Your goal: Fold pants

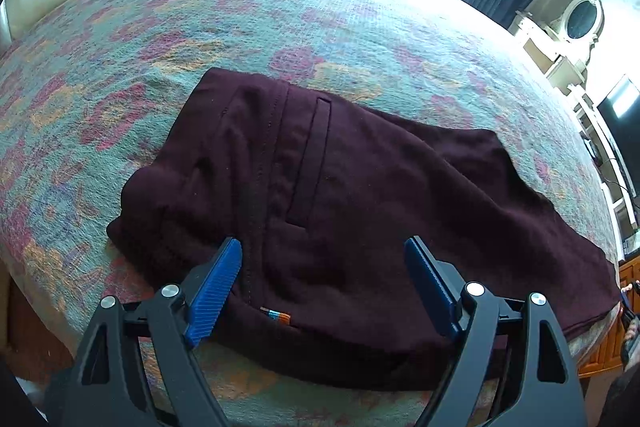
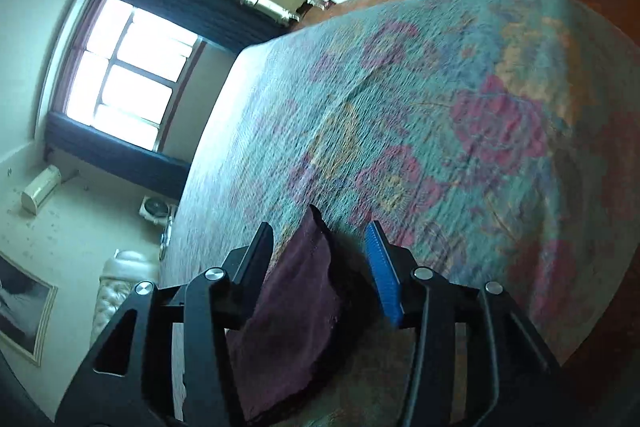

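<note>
On the wide bed [image 1: 280, 7] with its teal, pink and orange floral woven cover lie the dark maroon knit pants [image 1: 340, 195], already doubled over on themselves into a broad, thick bundle near the bed's front edge. A vertical seam, a welt pocket slit and a small orange-and-blue tag show on the upper layer, and one tapering part runs off to the right towards the bed's side. Judging from that, the fold is partly made and a further fold, or a squaring-up of the layers, looks to be the step in hand.

The next move probably calls for each tool to take a firm bite on a free edge, through all the layers, and carry it across evenly so the bundle does not skew; the fabric looks soft and limp, so a shallow pinch could slip.

The left tool [image 1: 324, 251] hovers low over the near part of the pants, pointing across the bed, its blue ribbed fingers [image 1: 216, 291] spread wide with nothing between them, so it is released.

The right tool [image 2: 320, 239] is rolled sideways, the window and bed appearing tipped in its view. Maroon cloth [image 2: 296, 299] rises between its parted fingers; whether they pinch it cannot be told, and motion blur softens that view.
</note>
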